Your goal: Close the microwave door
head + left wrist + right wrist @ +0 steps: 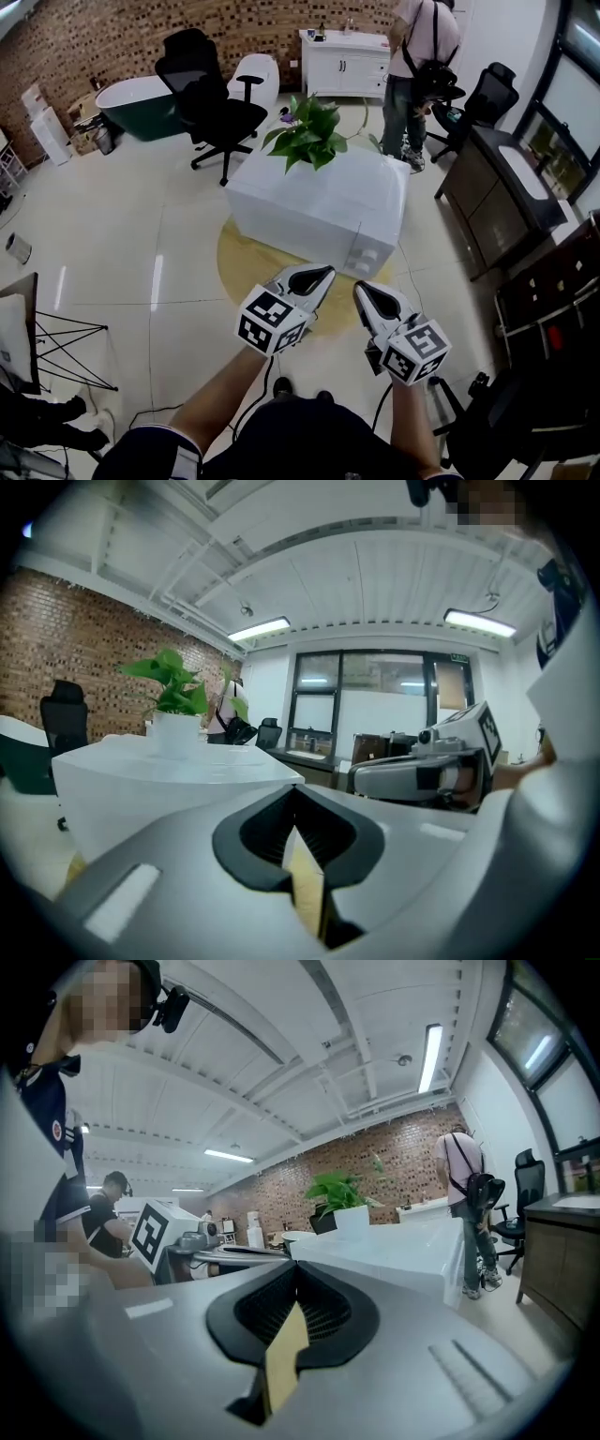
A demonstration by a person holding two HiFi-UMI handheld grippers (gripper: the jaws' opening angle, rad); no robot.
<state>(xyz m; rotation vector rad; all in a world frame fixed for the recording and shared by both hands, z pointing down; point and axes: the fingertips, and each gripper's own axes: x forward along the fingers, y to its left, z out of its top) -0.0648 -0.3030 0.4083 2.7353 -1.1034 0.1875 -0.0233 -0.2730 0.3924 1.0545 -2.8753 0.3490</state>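
In the head view, a white microwave (314,220) stands on a round yellow table (240,264) with a potted plant (309,131) on top of it. Its front faces the person, and the door looks flush with the body. Both tools hang just short of the microwave's front and touch nothing. The left gripper (322,274) and the right gripper (362,290) sit side by side, each tapering to a closed point. Behind the table is a black office chair (211,103). Farther back, a person (412,66) stands beside a white cabinet (342,61).

In the left gripper view, the two jaws meet tip to tip with nothing between them. The microwave's flat white top lies ahead to the left, carrying the plant in its white pot. The right gripper shows close by on the right.

In the right gripper view, the jaws are likewise pressed together and empty. The microwave's top stretches ahead to the right with the plant on it. The left gripper sits close on the left. A brick wall (375,1162) runs behind, and the standing person is at the right.
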